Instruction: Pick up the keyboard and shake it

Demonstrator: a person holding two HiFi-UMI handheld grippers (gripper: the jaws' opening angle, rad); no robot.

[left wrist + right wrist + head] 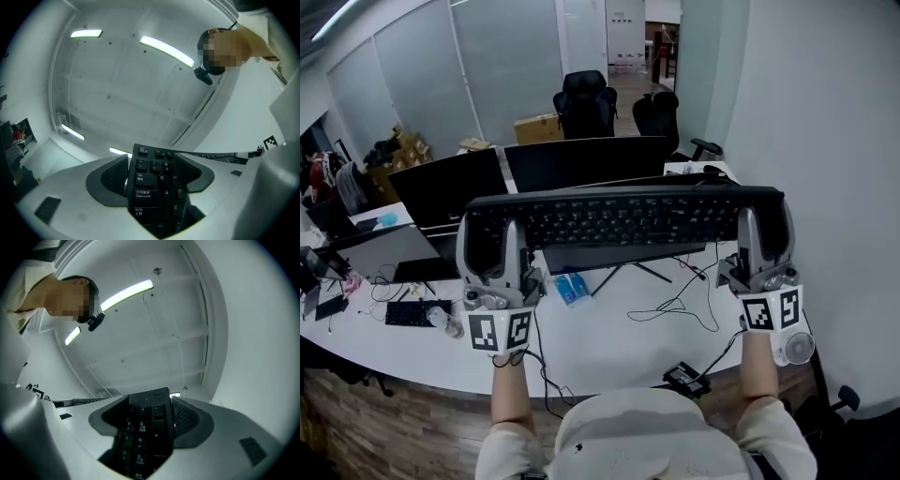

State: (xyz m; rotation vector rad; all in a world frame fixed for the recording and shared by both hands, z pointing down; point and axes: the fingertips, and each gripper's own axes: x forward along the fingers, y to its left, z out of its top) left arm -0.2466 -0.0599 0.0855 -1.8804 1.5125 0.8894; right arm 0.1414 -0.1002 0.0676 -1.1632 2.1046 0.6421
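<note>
Two tools (pixel 499 272) (pixel 761 253) clamp one black keyboard (pixel 619 217) aloft.

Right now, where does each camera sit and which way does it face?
Head view: on the person's head, facing down at the desk; forearms, left hand-held gripper and right hand-held gripper hold the keyboard.
Left gripper view: on the left hand-held gripper, facing up at the ceiling lights; jaws clamp the keyboard's Caps Lock end.
Right gripper view: likewise upward; jaws clamp the numpad end.
All share the keyboard.
</note>
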